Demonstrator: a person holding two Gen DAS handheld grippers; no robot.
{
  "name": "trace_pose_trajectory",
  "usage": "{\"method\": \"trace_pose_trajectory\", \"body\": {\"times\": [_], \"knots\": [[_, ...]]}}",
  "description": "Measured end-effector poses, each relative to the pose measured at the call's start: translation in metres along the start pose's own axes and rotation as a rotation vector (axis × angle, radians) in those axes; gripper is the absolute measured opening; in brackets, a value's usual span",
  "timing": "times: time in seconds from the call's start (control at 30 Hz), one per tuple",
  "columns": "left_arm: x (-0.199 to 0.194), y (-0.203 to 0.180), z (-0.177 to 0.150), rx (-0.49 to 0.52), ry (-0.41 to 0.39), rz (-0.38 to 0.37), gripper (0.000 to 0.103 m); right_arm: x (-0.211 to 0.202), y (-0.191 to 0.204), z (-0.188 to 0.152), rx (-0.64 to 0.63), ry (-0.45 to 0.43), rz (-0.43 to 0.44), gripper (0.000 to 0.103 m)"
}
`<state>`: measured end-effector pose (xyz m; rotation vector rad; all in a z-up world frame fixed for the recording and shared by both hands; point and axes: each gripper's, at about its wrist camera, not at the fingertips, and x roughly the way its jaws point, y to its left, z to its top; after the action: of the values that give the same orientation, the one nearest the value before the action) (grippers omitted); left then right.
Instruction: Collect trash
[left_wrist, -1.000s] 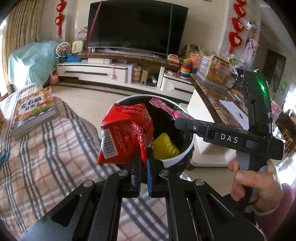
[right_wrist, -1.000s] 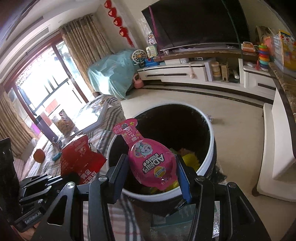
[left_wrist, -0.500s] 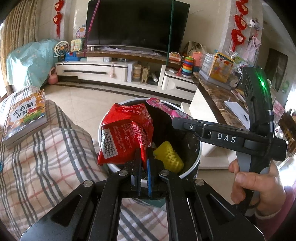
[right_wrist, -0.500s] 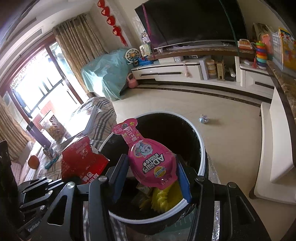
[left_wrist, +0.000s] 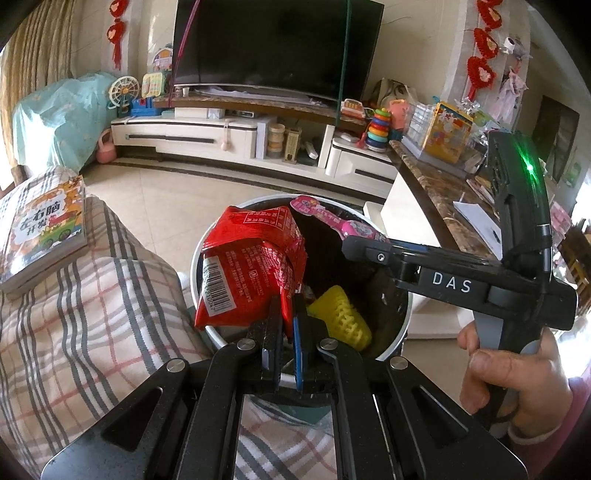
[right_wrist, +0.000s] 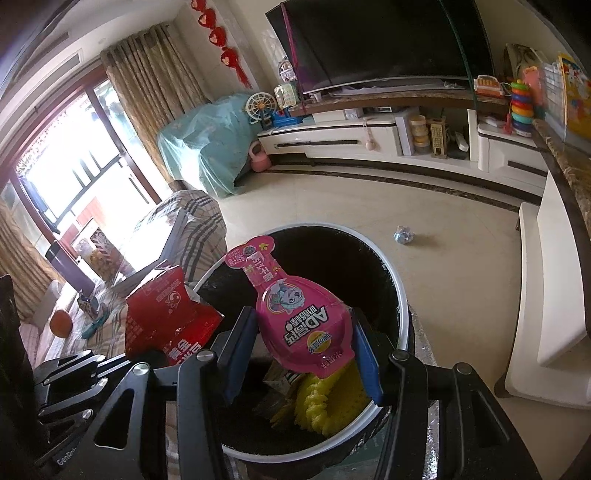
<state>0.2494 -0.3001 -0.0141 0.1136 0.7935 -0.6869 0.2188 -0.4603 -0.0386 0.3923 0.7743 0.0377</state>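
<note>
Left wrist view: left gripper (left_wrist: 287, 314) pinches red wrapper (left_wrist: 251, 266), right gripper (right_wrist: 301, 349) clamps pink pouch (right_wrist: 299, 325), both over bin (right_wrist: 400, 295), unreleased; crumpled scrap (right_wrist: 403, 236) remains on floor, center right.

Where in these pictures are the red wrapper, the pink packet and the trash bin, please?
red wrapper (left_wrist: 247, 266): left wrist view, middle of its printed face.
pink packet (right_wrist: 303, 328): right wrist view, centre of its round body.
trash bin (right_wrist: 400, 295): right wrist view, white rim on the right side.
</note>
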Motion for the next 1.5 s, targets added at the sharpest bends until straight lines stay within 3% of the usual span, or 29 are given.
{"method": "trace_pose_trajectory", "body": {"times": [0.47, 0.53, 0.6, 0.7, 0.97, 1.5], "knots": [[0.013, -0.001, 0.005, -0.01, 0.035, -0.002, 0.005, 0.004, -0.005, 0.005, 0.012, 0.004, -0.023, 0.052], [0.014, -0.001, 0.005, -0.01, 0.045, -0.001, 0.01, 0.005, -0.006, 0.005, 0.016, 0.006, -0.022, 0.053], [0.013, 0.0, 0.004, -0.014, 0.043, 0.006, 0.03, 0.005, -0.007, 0.006, 0.027, 0.005, -0.019, 0.054], [0.005, 0.001, 0.002, -0.017, 0.014, 0.017, 0.047, 0.002, -0.009, 0.007, 0.049, -0.001, -0.015, 0.066], [-0.02, 0.02, -0.02, -0.077, 0.0, 0.027, 0.057, -0.02, -0.004, -0.001, 0.094, -0.054, 0.004, 0.087], [-0.092, 0.099, -0.1, -0.328, -0.035, 0.113, 0.064, -0.041, 0.069, -0.05, 0.04, -0.05, 0.119, 0.094]]}}
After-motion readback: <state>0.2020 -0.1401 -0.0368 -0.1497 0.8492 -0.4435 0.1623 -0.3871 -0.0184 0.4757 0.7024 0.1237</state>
